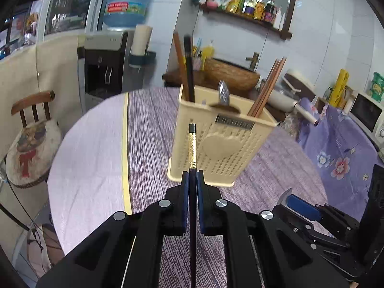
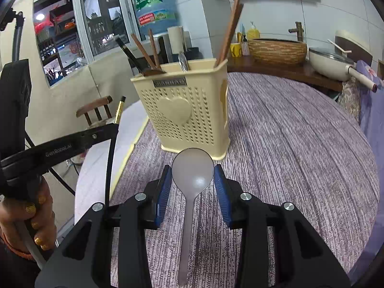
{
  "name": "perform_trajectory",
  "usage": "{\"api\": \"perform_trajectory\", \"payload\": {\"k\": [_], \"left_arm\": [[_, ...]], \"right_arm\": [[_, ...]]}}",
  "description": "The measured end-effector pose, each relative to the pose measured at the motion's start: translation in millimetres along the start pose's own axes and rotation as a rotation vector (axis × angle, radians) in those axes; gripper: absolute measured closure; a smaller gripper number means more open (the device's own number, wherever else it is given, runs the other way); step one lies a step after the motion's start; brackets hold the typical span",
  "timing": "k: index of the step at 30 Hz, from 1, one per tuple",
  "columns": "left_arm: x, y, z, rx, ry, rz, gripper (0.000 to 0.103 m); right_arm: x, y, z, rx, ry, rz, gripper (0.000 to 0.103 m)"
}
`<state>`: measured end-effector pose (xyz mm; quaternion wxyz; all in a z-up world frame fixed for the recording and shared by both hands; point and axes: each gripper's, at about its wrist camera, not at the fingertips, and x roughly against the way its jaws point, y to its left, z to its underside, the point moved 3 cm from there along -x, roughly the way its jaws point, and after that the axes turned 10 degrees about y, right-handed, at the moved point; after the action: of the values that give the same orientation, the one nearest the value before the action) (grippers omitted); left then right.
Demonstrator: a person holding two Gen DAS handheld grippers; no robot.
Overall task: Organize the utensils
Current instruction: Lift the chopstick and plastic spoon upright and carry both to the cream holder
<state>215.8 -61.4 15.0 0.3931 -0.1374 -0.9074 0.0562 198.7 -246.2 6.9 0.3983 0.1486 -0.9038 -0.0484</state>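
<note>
A cream perforated utensil holder (image 1: 223,144) (image 2: 182,112) stands upright on the round purple-clothed table (image 2: 288,144). Brown chopsticks (image 1: 267,88), a black chopstick (image 1: 189,72) and a metal spoon (image 1: 223,93) stick out of it. My left gripper (image 1: 192,175) is shut on a black chopstick with a gold band (image 1: 192,144), which points at the holder from just in front of it. My right gripper (image 2: 193,170) is shut on a grey metal spoon (image 2: 189,216), its bowl between the blue pads (image 2: 165,189), raised over the cloth near the holder's base. The left gripper (image 2: 112,127) shows at the left, a hand on its handle.
A wooden chair (image 1: 31,144) stands off the table's left edge and a water dispenser (image 1: 105,64) behind it. Beyond the table are a wooden basin with a tap (image 2: 276,50) and a white pan (image 2: 331,64). A microwave (image 1: 367,117) sits far right.
</note>
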Motion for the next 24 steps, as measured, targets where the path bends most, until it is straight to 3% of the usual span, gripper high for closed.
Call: {"api": "perform_trajectory", "payload": {"k": [24], "left_arm": [[45, 9, -21, -0.017, -0.112, 0.071, 0.096]], "right_arm": [[27, 16, -38, 0.050, -0.071, -0.084, 0.066]]}}
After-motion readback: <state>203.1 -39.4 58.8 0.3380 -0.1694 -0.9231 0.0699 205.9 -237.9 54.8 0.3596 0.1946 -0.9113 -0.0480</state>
